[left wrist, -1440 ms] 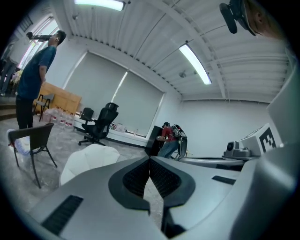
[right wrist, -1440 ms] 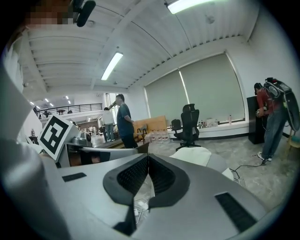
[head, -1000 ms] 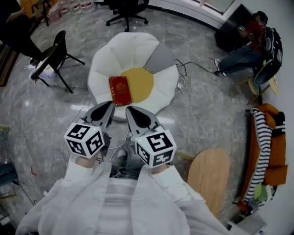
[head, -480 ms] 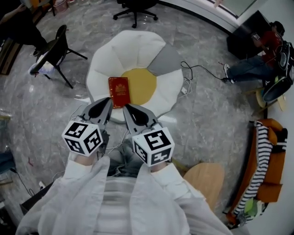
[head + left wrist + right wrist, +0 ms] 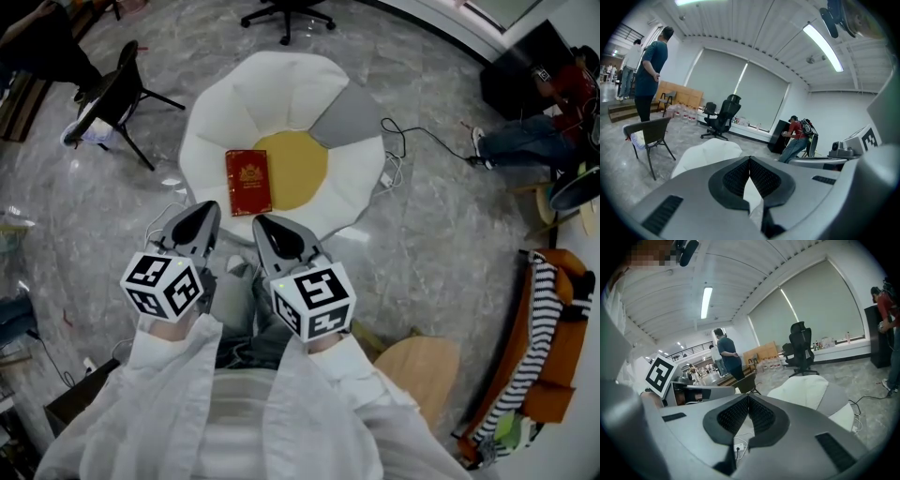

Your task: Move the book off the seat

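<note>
A dark red book (image 5: 248, 182) lies flat on the left part of a flower-shaped white floor seat (image 5: 216, 131) with a yellow middle and one grey petal. My left gripper (image 5: 208, 208) is shut and empty, just short of the seat's near edge, below and left of the book. Beside it my right gripper (image 5: 259, 221) is also shut and empty, just below the book. In the left gripper view the jaws (image 5: 749, 159) meet, with the white seat (image 5: 710, 154) behind. The right gripper view shows its jaws (image 5: 748, 397) closed tip to tip before the seat (image 5: 806, 390).
A black folding chair (image 5: 117, 98) stands left of the seat and an office chair (image 5: 286, 11) behind it. Cables (image 5: 398, 150) trail from the seat's right side. A round wooden stool (image 5: 422, 370) is at my right. A person sits at the far right (image 5: 534, 131); another stands by the folding chair (image 5: 649, 75).
The view has shifted so the seat and book sit slightly farther up; both grippers stay shut side by side, the left one drifting a little left and down.
</note>
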The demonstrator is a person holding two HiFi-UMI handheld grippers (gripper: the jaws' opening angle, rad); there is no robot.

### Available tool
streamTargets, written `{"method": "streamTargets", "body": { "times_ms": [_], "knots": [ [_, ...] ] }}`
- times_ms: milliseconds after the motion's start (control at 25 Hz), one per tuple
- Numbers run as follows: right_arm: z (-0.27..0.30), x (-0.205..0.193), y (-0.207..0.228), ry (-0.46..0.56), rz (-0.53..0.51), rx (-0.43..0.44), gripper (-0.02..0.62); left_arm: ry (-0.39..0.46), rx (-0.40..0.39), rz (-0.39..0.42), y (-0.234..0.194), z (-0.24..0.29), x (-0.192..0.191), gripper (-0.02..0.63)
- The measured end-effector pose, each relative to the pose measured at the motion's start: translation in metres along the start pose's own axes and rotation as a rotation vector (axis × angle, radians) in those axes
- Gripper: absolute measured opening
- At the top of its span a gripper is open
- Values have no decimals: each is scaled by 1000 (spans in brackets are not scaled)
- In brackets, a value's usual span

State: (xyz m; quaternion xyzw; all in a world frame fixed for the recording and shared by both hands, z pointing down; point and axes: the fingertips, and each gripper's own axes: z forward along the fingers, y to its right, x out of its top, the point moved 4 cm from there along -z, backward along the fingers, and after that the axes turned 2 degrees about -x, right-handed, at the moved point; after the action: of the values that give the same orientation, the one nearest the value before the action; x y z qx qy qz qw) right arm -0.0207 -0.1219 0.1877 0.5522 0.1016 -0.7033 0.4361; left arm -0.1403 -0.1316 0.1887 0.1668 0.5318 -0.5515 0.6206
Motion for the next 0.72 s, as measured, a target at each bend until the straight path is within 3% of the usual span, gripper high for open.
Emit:
{"method": "streamTargets", "body": {
  "times_ms": [720],
  "knots": [
    [64, -7, 18, -52, 20, -24, 12, -92, -5, -81, -54, 26, -26, 6]
  ]
}}
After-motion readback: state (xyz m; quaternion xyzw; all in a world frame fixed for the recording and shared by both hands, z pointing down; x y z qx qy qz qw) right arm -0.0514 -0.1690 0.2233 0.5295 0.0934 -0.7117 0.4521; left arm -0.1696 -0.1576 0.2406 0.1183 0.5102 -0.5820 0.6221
